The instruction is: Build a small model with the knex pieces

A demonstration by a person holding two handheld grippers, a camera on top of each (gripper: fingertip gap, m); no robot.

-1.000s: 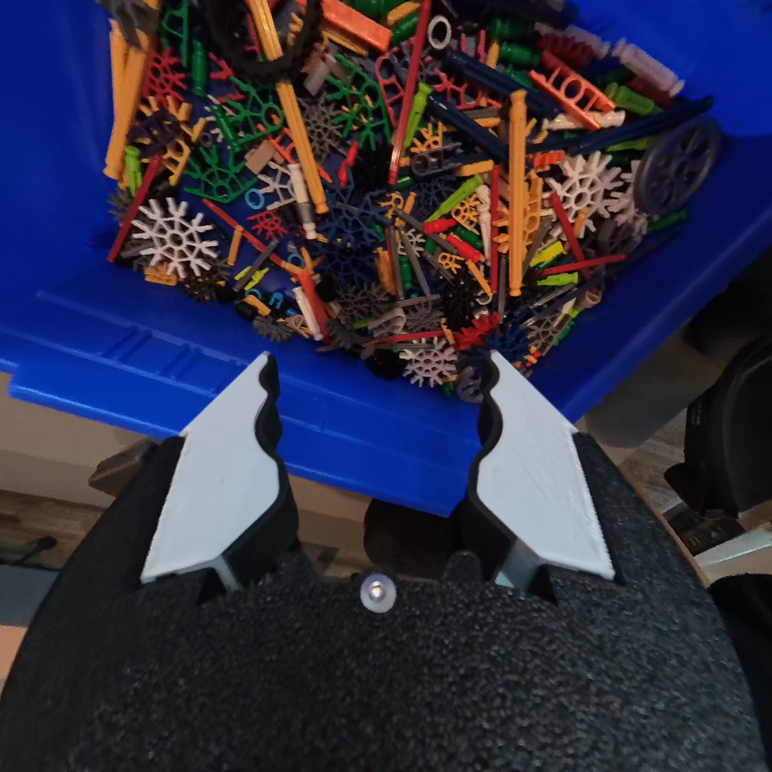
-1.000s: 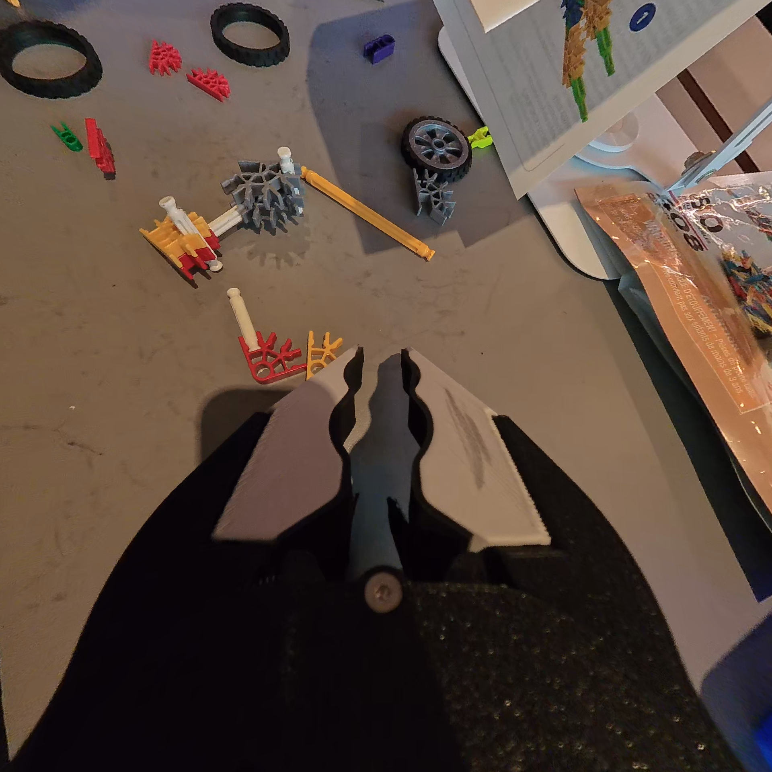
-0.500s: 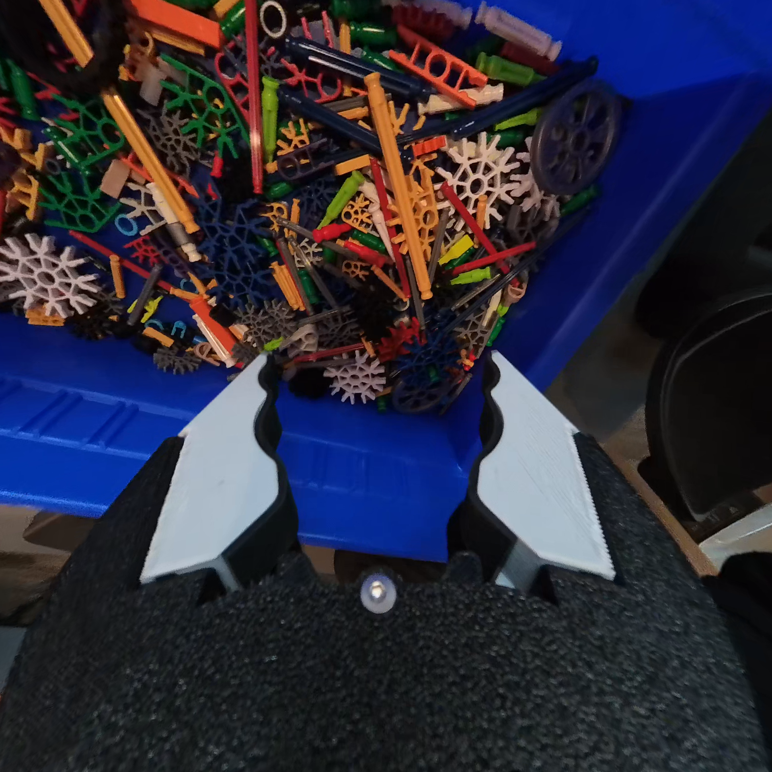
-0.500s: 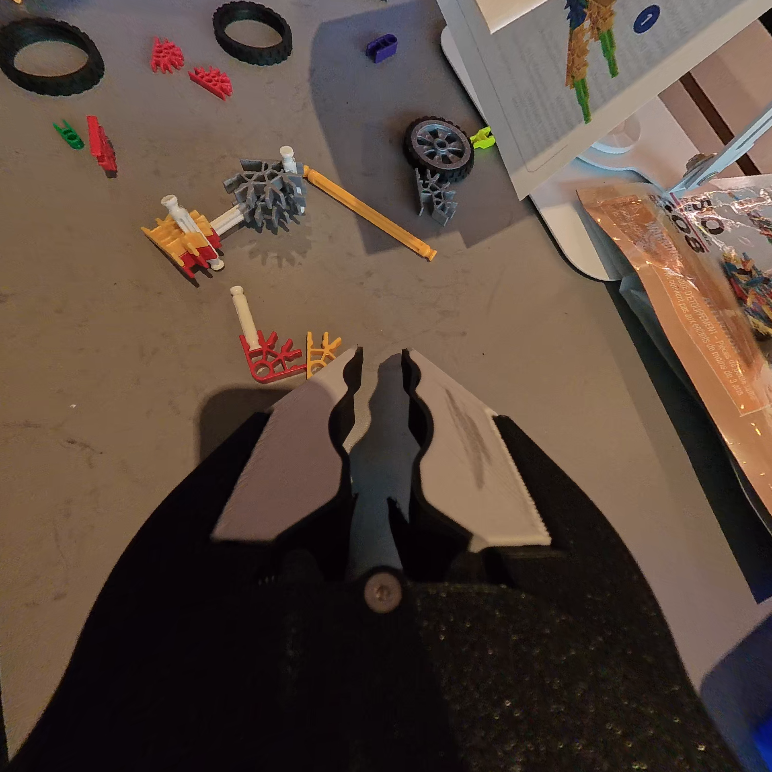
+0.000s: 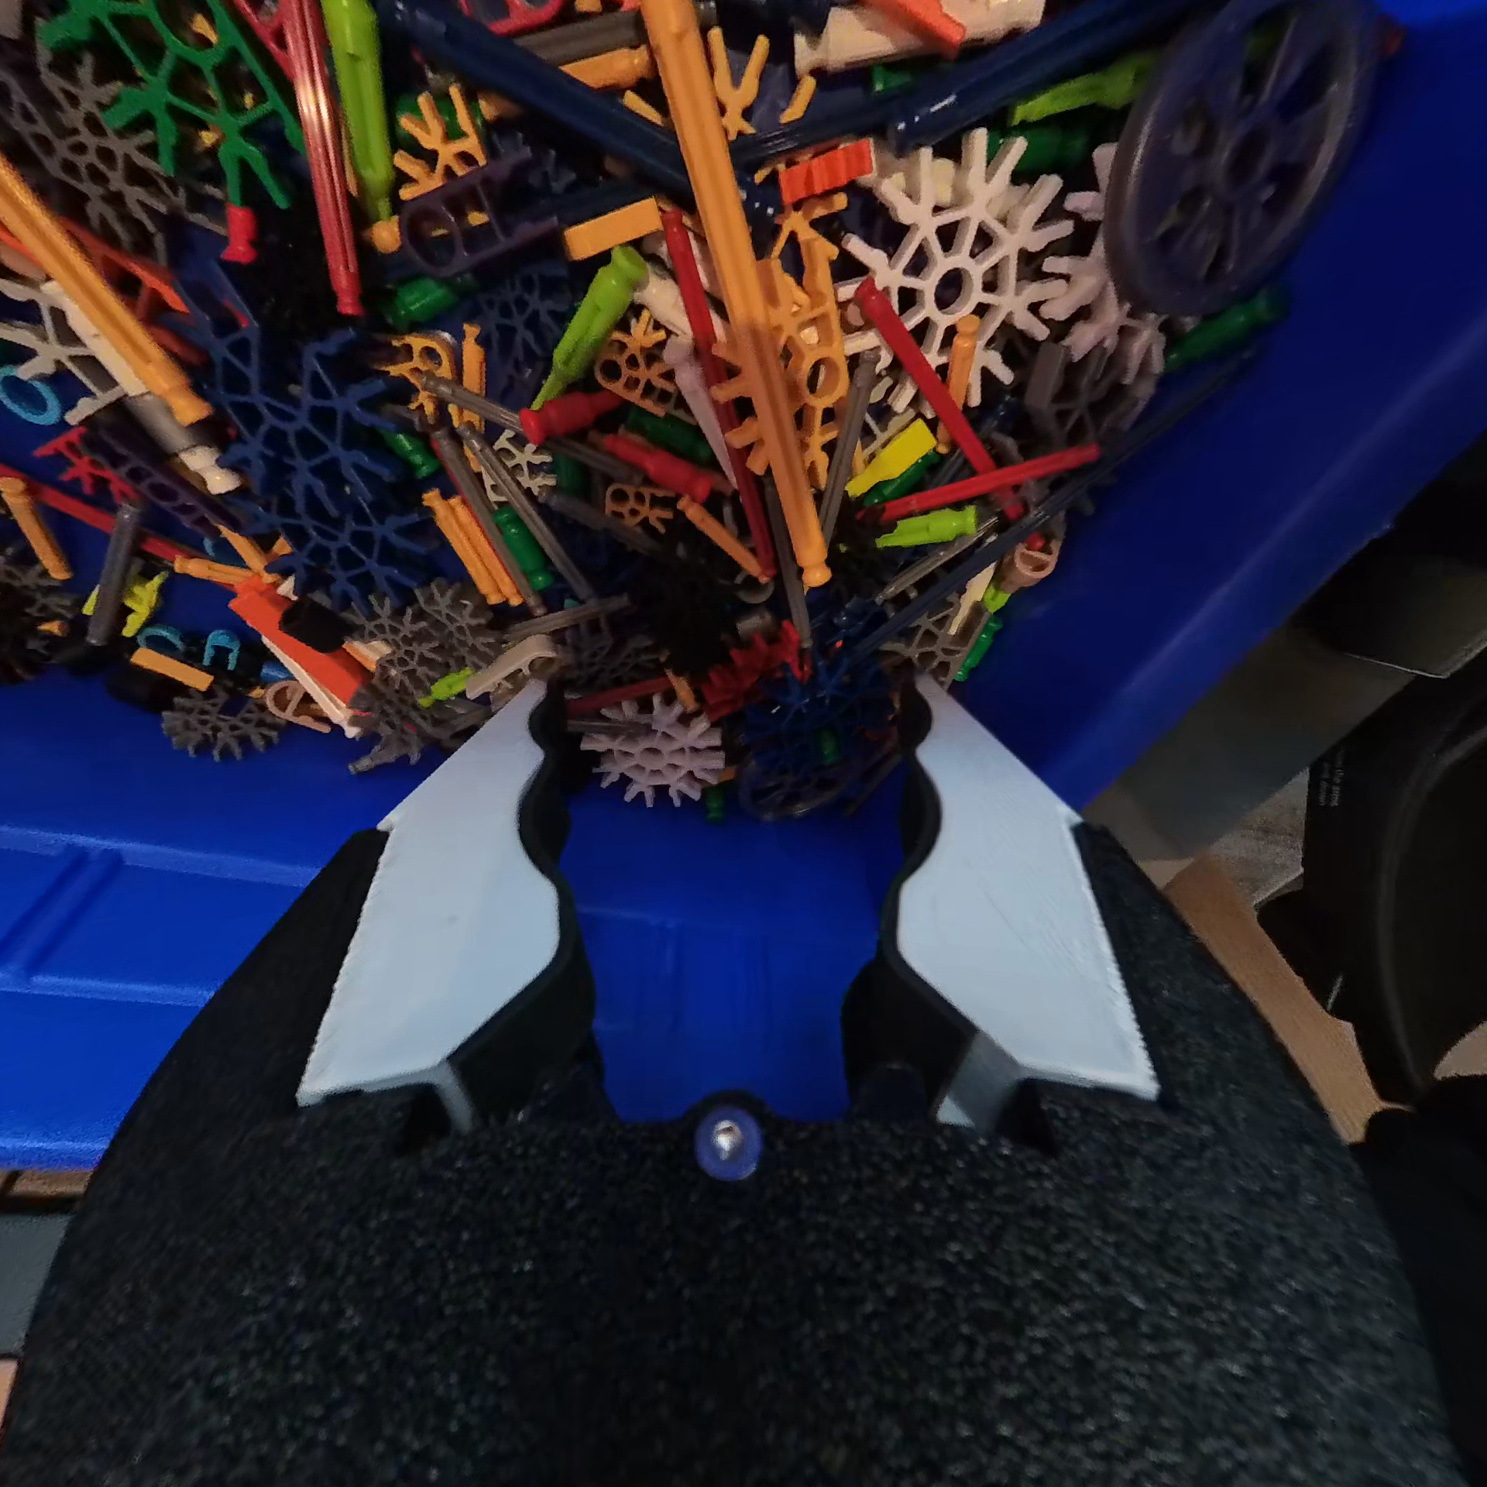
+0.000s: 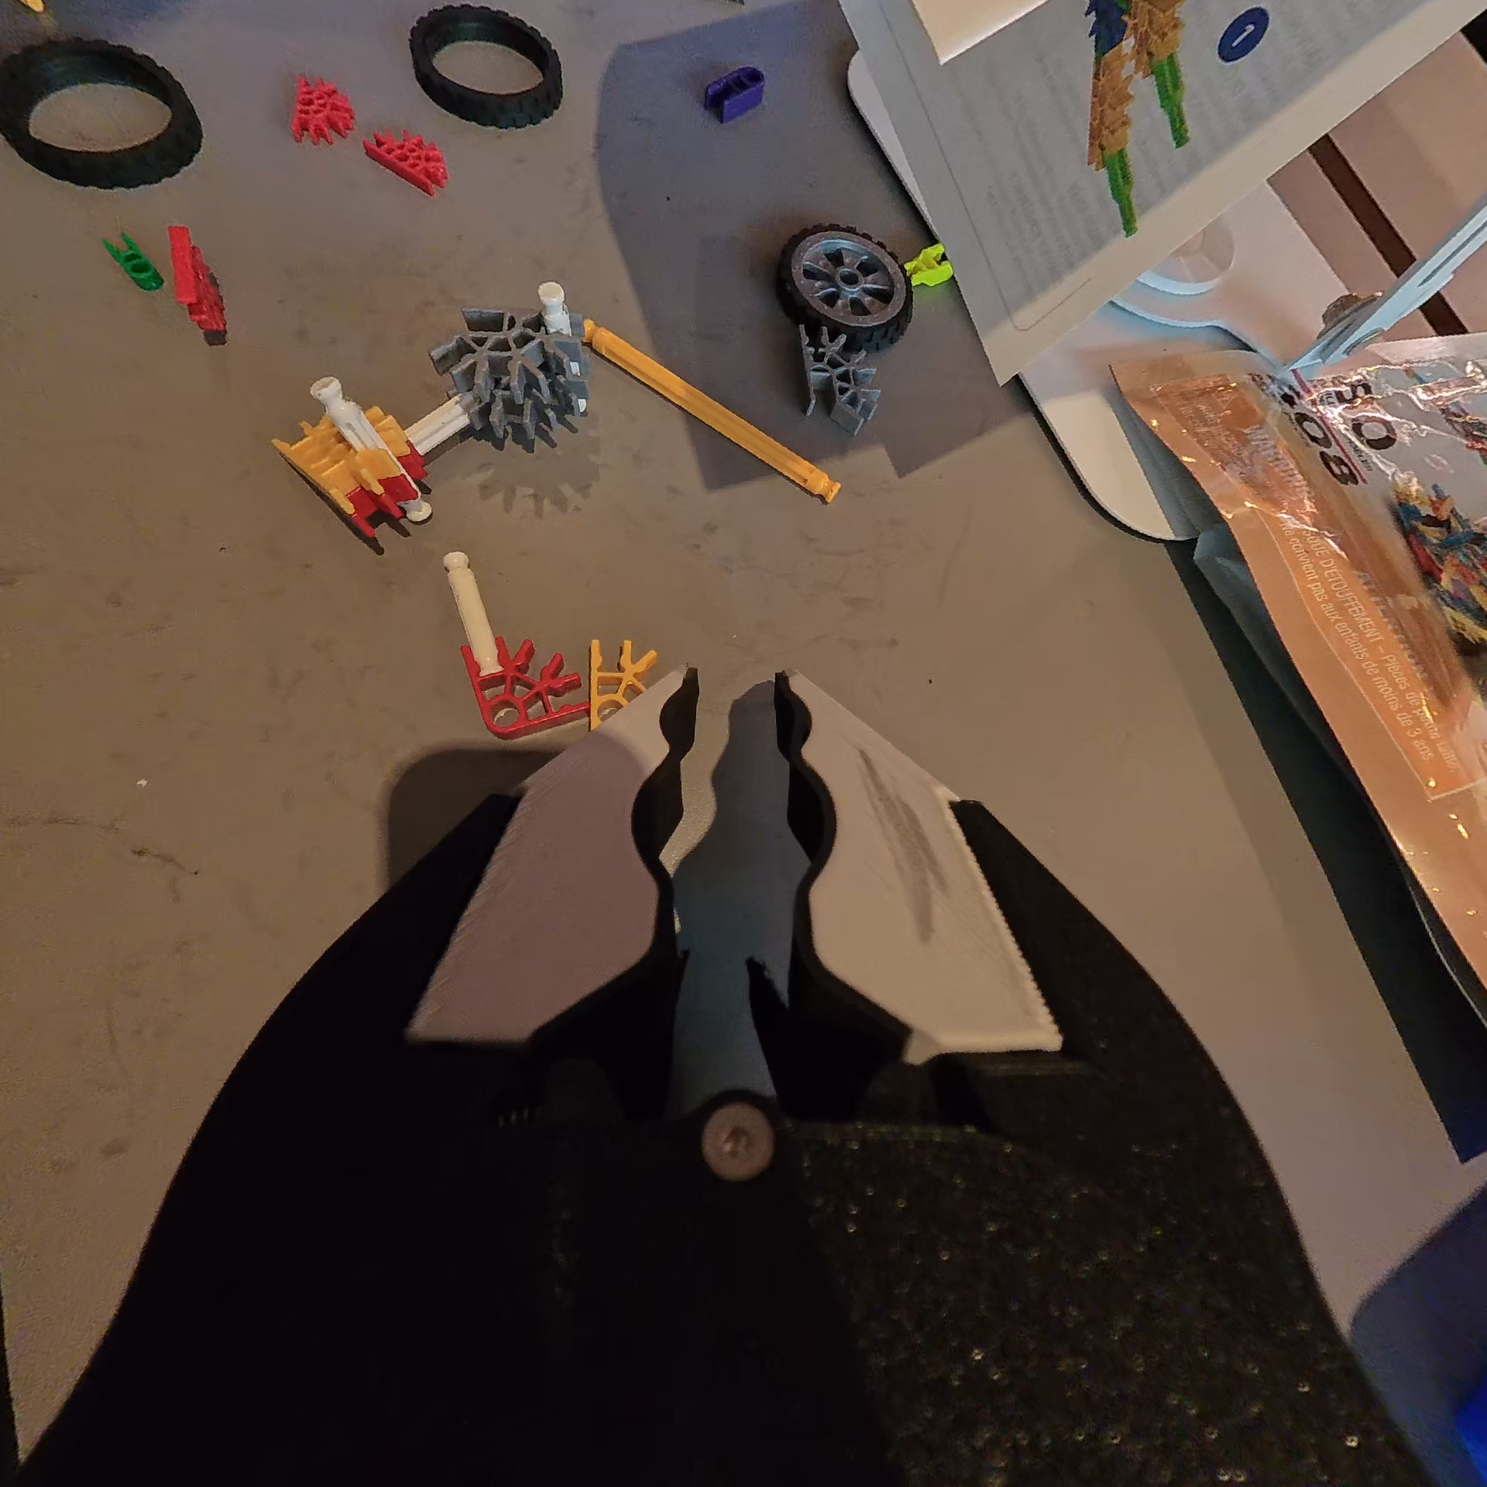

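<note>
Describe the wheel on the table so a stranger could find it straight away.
Start at the white booklet propped at the grey table's far right edge, then look just left of its lower corner. There the wheel stands: a grey spoked hub in a black tyre, leaning by a grey connector. Unlike the two empty black tyre rings farther left, it has a hub inside.

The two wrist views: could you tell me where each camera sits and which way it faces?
Left wrist view: on the left gripper, jaws wide apart, looking down into a blue bin of building pieces.
Right wrist view: on the right gripper, jaws nearly together and empty, above a grey table near a red connector.
Shared: nothing visibly.
</note>
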